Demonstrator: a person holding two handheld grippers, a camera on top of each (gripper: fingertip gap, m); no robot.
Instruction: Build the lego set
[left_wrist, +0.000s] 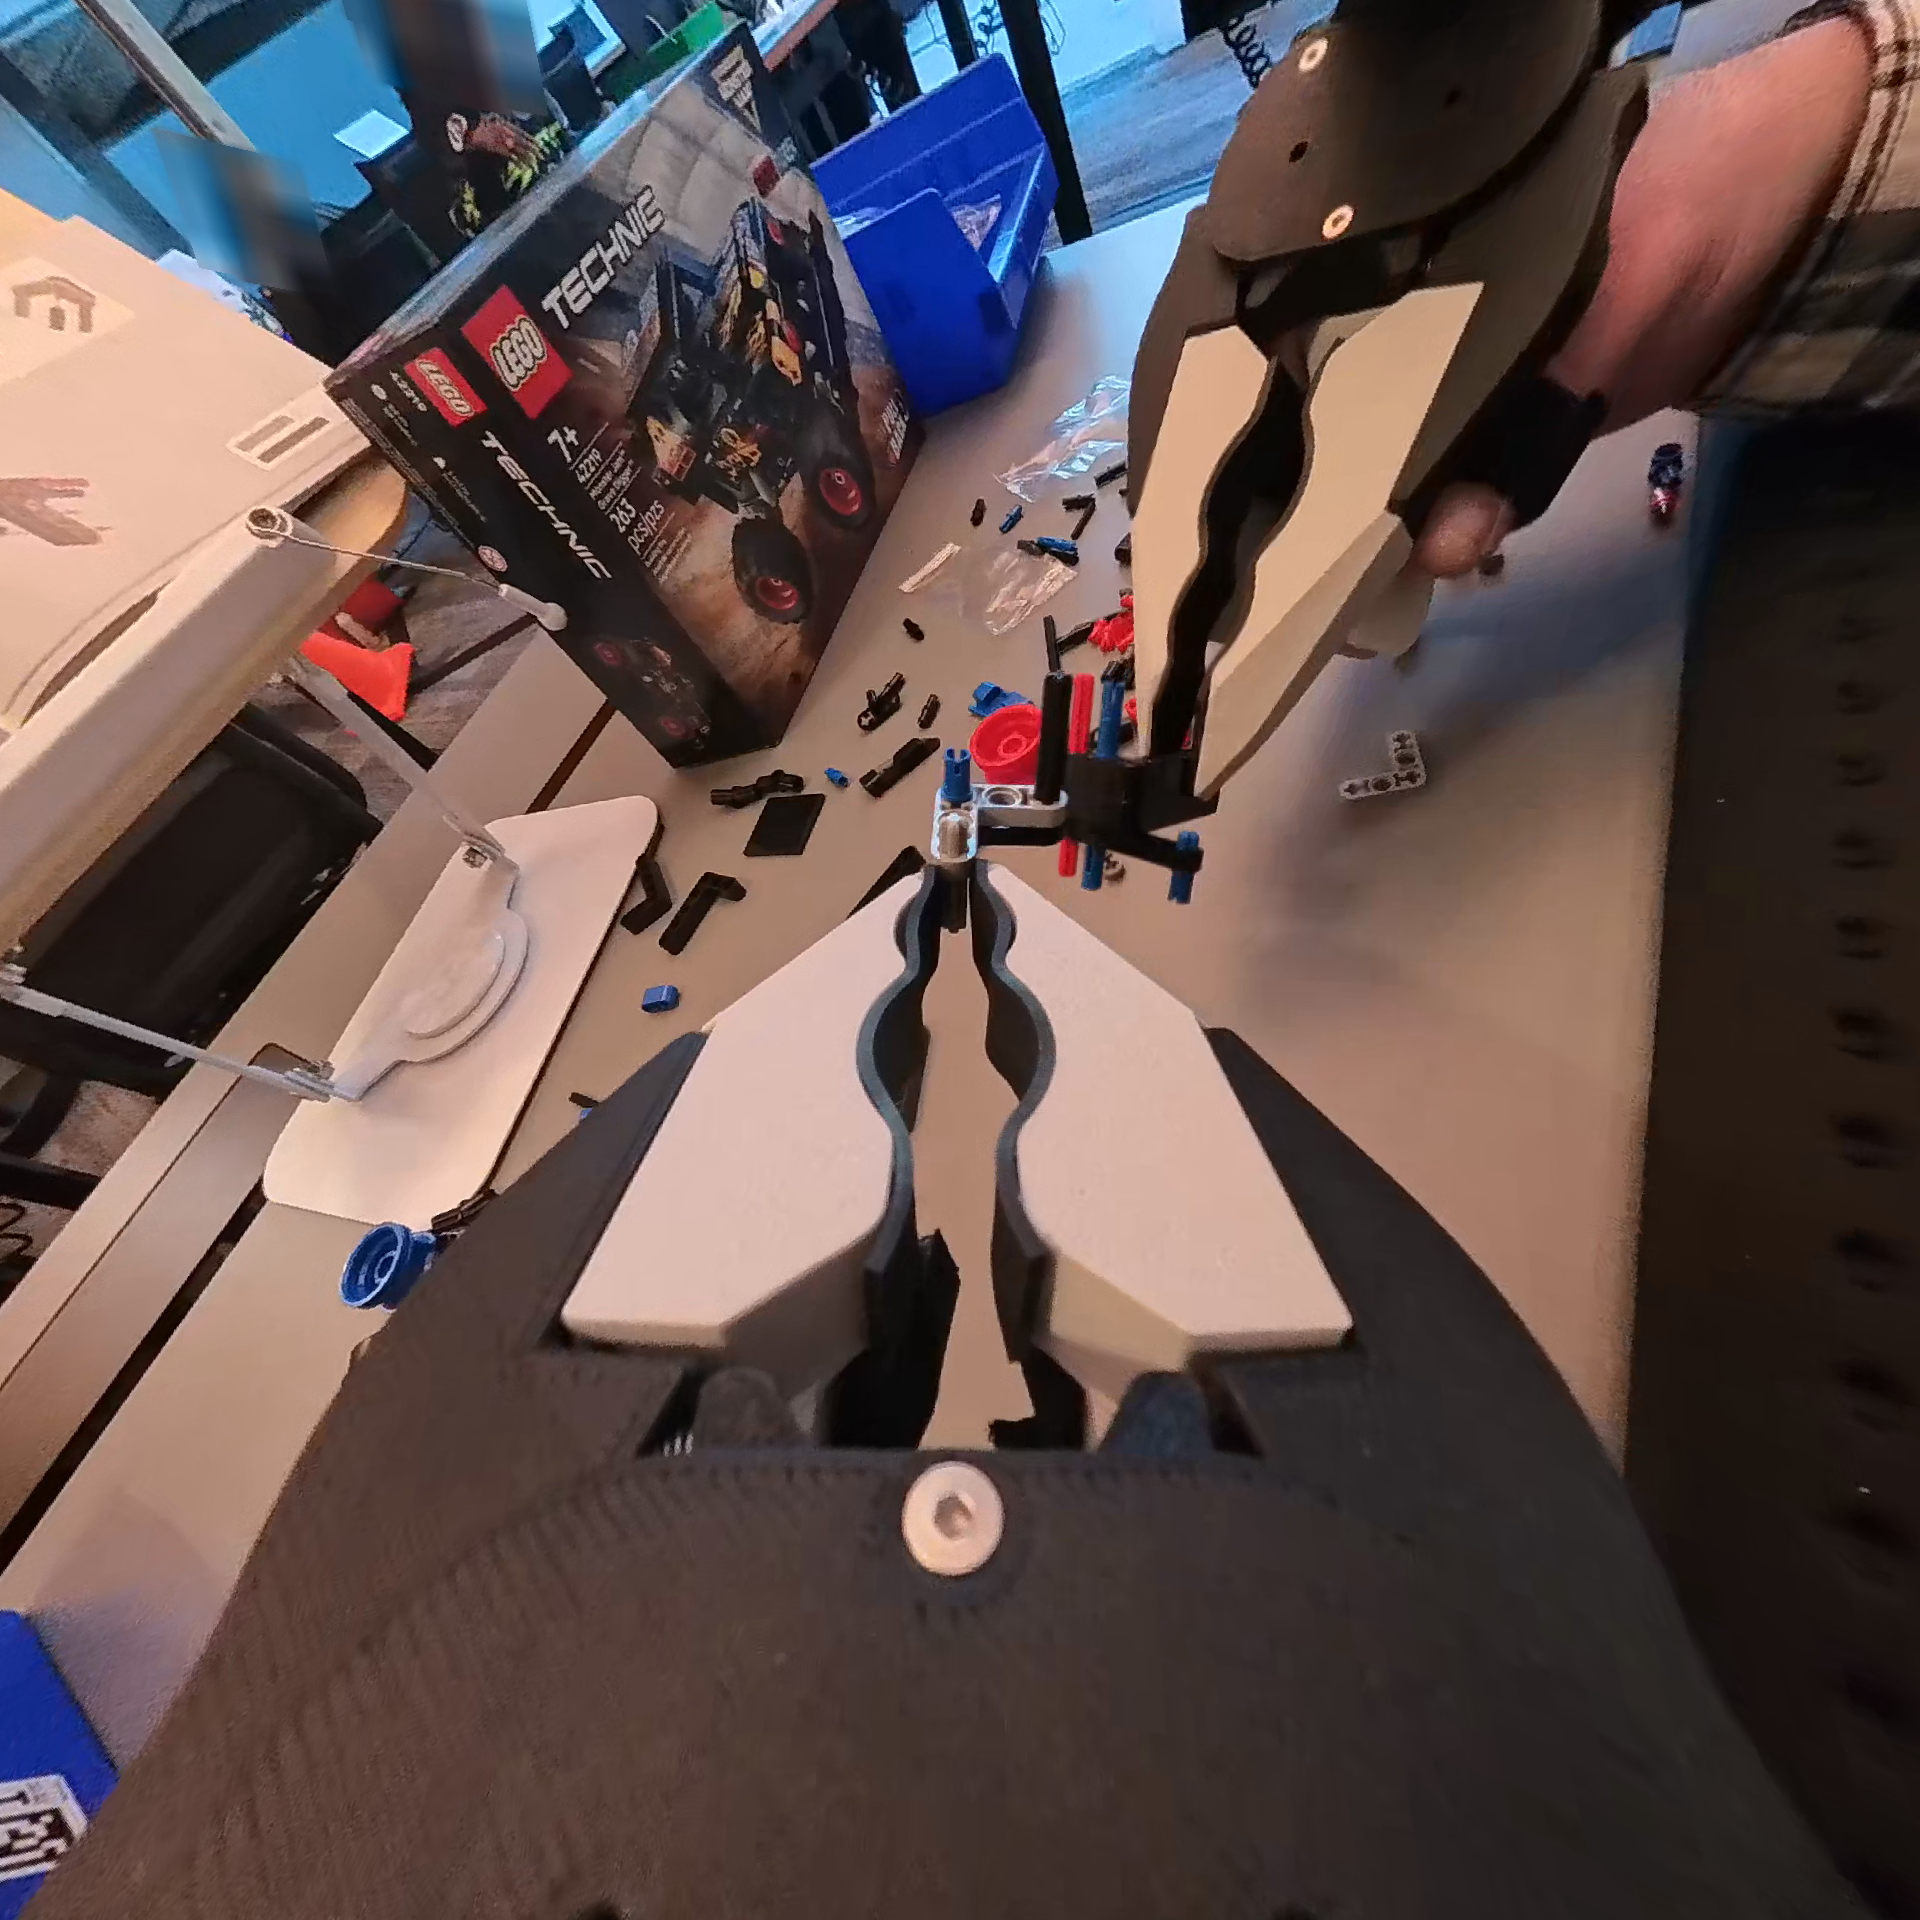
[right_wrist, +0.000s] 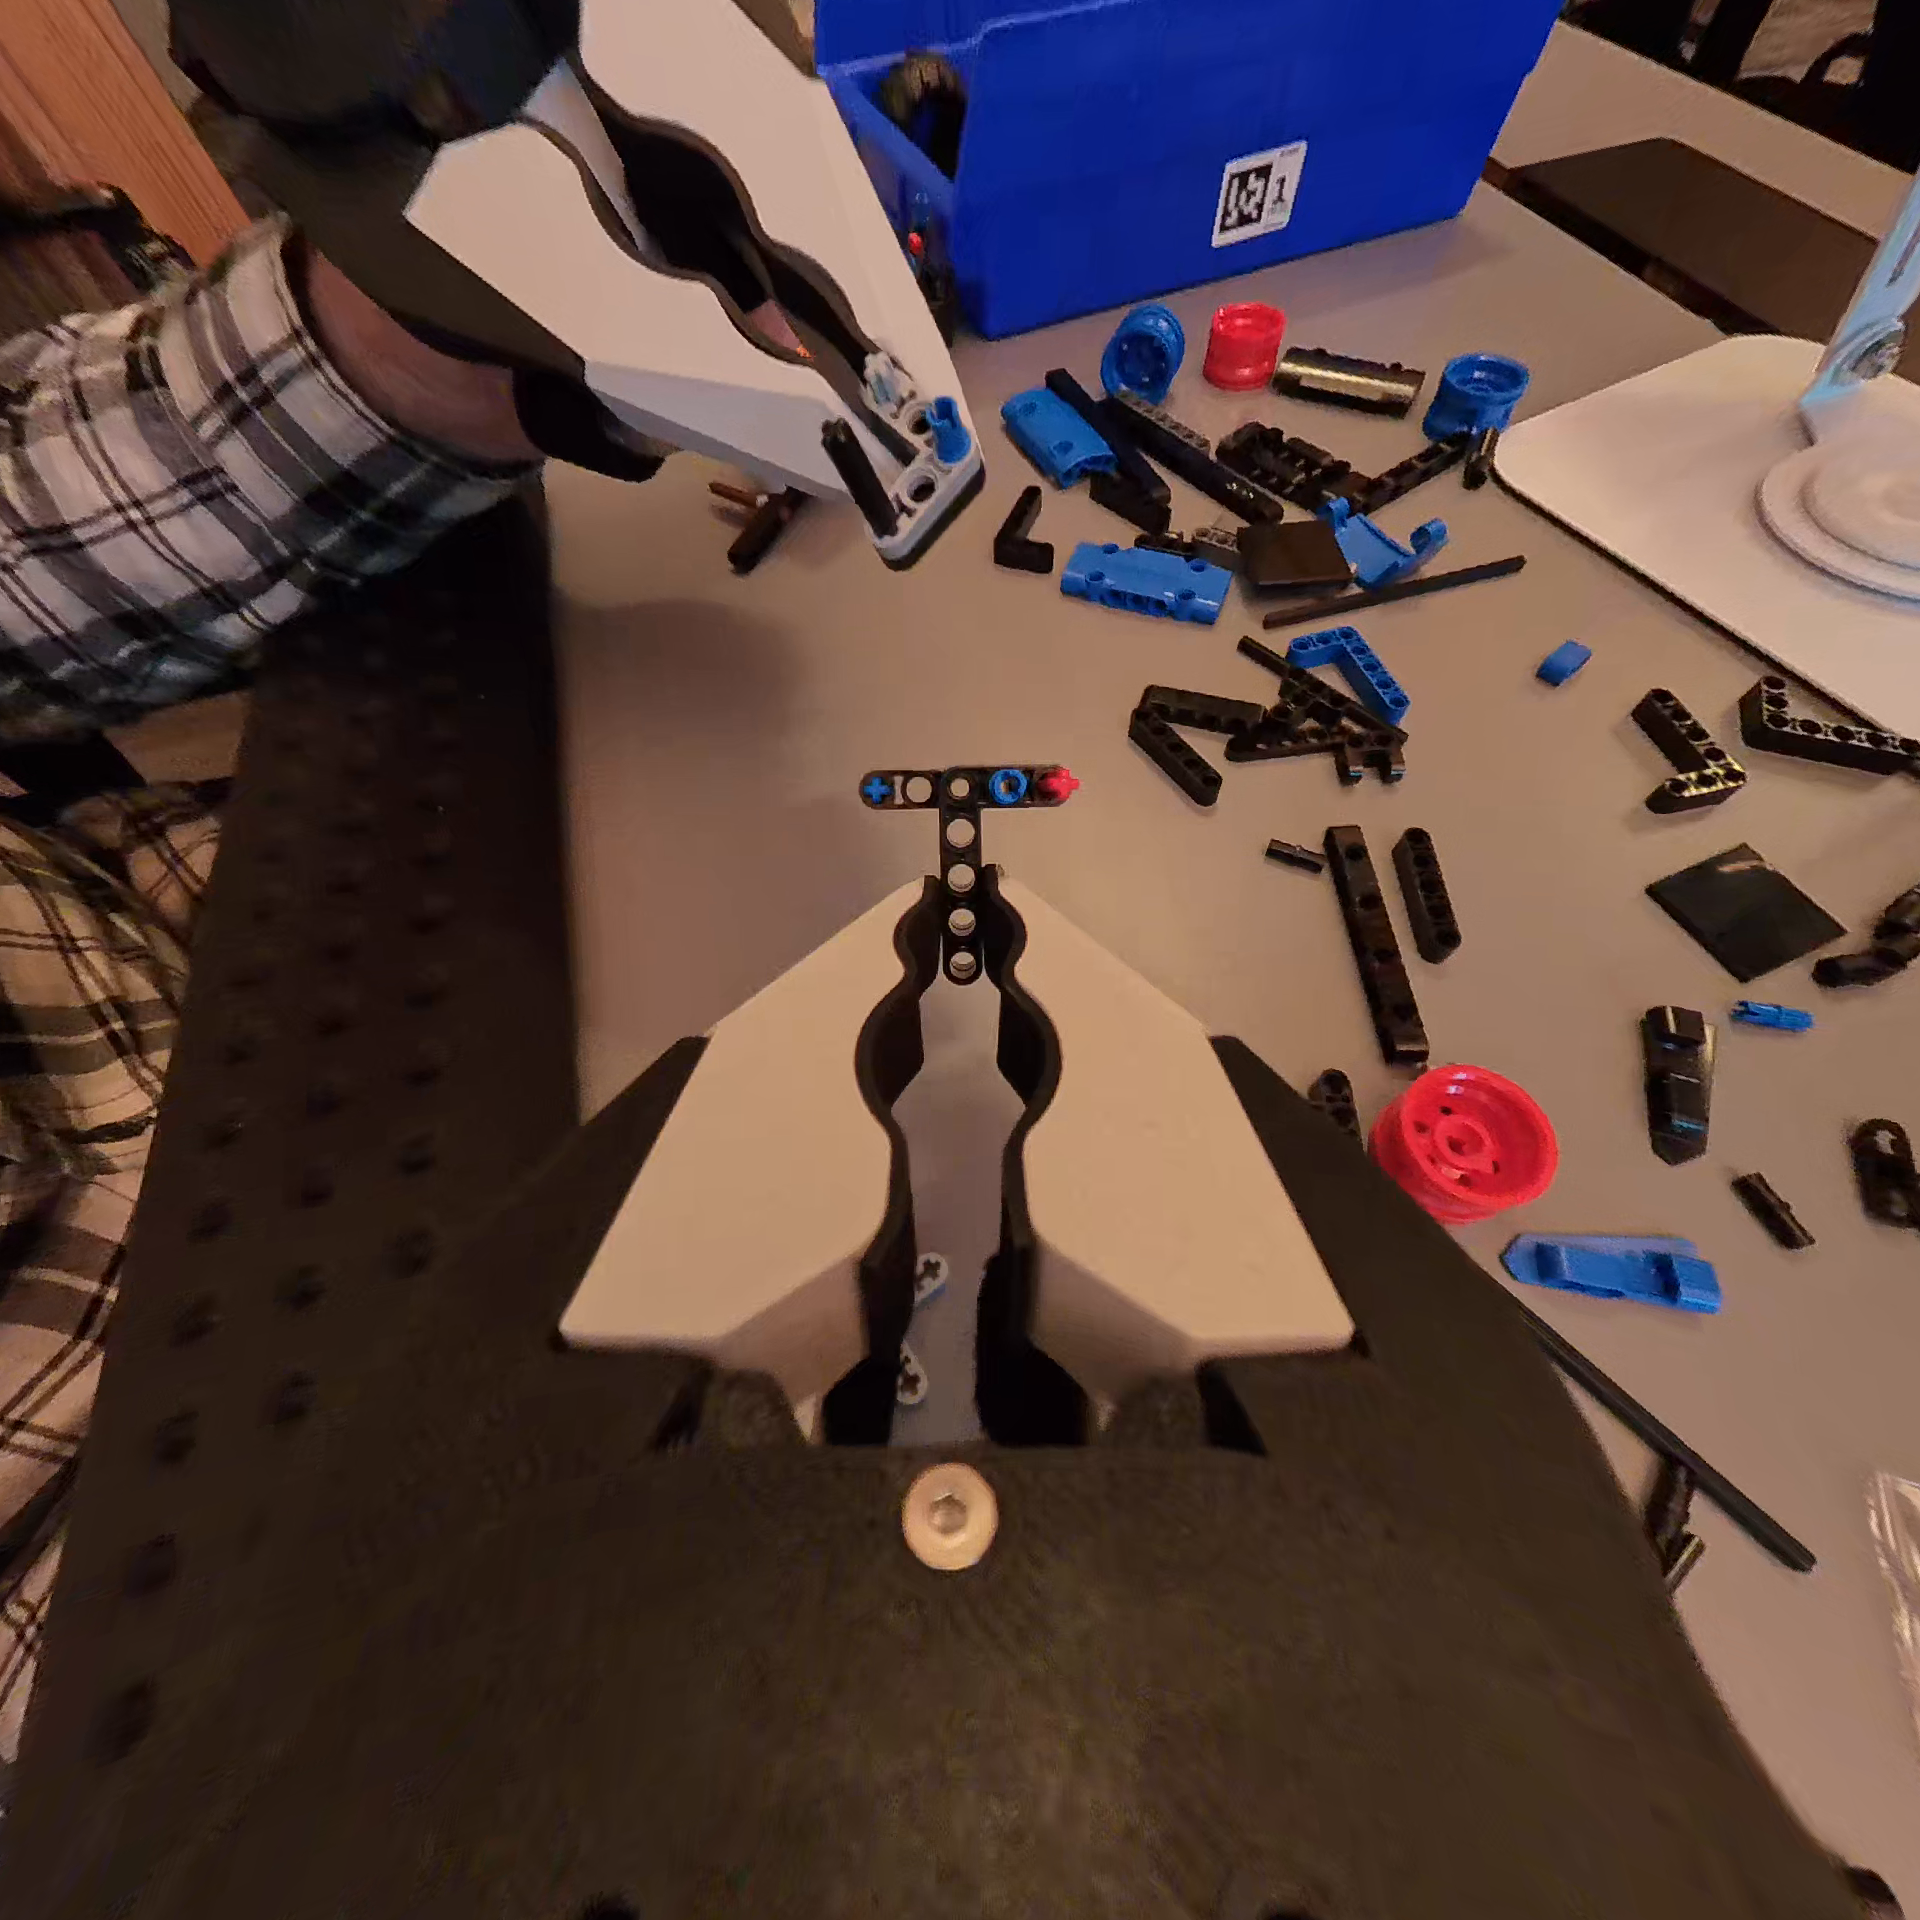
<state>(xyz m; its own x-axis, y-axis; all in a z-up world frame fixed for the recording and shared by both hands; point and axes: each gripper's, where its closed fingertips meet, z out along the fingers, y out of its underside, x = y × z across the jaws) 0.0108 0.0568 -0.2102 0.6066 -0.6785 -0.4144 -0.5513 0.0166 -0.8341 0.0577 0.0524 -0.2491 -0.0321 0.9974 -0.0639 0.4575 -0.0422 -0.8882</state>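
Observation:
My left gripper is shut on a small grey L-shaped beam that carries a blue pin and a black axle. It also shows in the right wrist view, held at the tips of the left gripper. My right gripper is shut on a black T-shaped beam with blue and red pins in its crossbar. In the left wrist view the right gripper comes down from the upper right with this black assembly close beside the grey beam. The right wrist view shows a gap between the two pieces. Both are above the table.
A set box and a blue bin stand at the back. Many loose black and blue parts and a red wheel hub lie on the grey table. A white stand base and a black perforated board flank the work area. The tips of one gripper are about 7 cm away from the tips of the other.

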